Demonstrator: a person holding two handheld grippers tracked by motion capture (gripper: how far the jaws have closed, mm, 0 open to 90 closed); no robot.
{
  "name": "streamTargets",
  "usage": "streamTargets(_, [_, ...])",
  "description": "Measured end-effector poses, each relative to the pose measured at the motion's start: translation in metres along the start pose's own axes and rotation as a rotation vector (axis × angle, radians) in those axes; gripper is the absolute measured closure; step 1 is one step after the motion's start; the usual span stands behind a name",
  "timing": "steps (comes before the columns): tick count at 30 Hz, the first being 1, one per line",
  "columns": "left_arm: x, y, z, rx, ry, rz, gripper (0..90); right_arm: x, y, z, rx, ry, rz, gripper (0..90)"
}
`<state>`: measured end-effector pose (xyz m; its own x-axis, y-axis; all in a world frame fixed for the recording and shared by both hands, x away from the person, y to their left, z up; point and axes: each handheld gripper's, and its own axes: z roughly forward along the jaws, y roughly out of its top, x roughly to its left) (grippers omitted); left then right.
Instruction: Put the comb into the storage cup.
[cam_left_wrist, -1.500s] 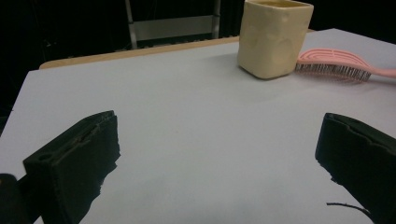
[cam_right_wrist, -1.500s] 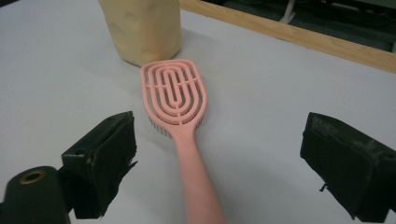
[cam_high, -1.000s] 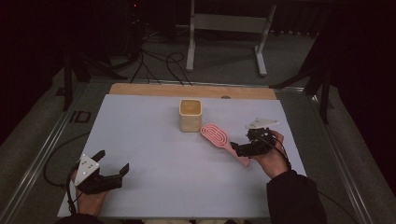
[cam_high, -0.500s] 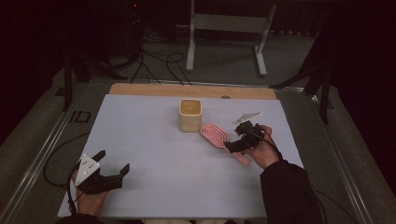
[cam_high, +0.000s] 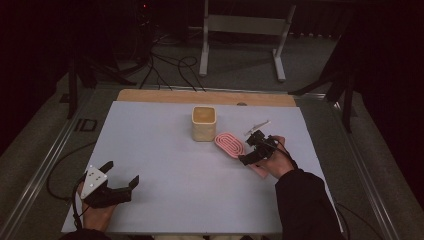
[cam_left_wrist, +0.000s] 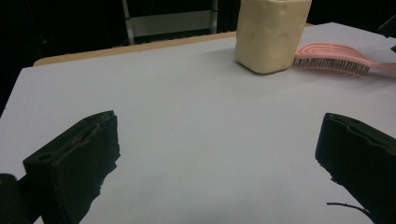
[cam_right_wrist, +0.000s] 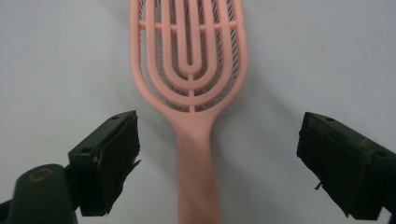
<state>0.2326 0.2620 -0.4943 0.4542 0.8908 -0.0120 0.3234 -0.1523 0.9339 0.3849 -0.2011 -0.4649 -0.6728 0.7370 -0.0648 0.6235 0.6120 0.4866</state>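
Observation:
A pink vented hairbrush (cam_high: 230, 143) (cam_right_wrist: 190, 70) (cam_left_wrist: 334, 58) lies bristles down on the white table, right of a cream square cup (cam_high: 204, 123) (cam_left_wrist: 271, 33). My right gripper (cam_high: 253, 150) (cam_right_wrist: 217, 161) hovers over the brush handle, open, one jaw on each side of the handle and nothing pinched. My left gripper (cam_high: 120, 182) (cam_left_wrist: 219, 163) rests open at the near left corner, apart from both objects, with bare table between its jaws.
The white sheet (cam_high: 165, 165) covers the table, and a wooden strip (cam_high: 200, 97) runs along its far edge. Beyond it are a metal stand (cam_high: 240, 30) and cables on the dark floor. A rail (cam_high: 45, 165) borders the left side.
My right gripper has moved left and toward the brush, from beside its handle end to above the handle. The left gripper has stayed put.

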Motion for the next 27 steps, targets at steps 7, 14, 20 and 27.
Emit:
streamTargets(7, [0.000,0.000,0.000,0.002,-0.001,0.001,0.4,0.001,0.001,0.011,0.047,0.026,-0.009,16.0])
streamTargets(14, [0.000,0.000,0.000,0.003,-0.002,0.000,0.4,0.002,0.002,0.022,0.096,0.060,-0.013,24.3])
streamTargets(20, [0.000,0.000,0.001,0.004,-0.003,0.001,0.4,0.003,0.003,0.031,0.136,0.066,-0.018,43.3])
streamTargets(27, [0.000,0.000,0.001,0.004,-0.004,0.003,0.4,0.004,0.004,0.037,0.162,0.094,-0.023,53.5])
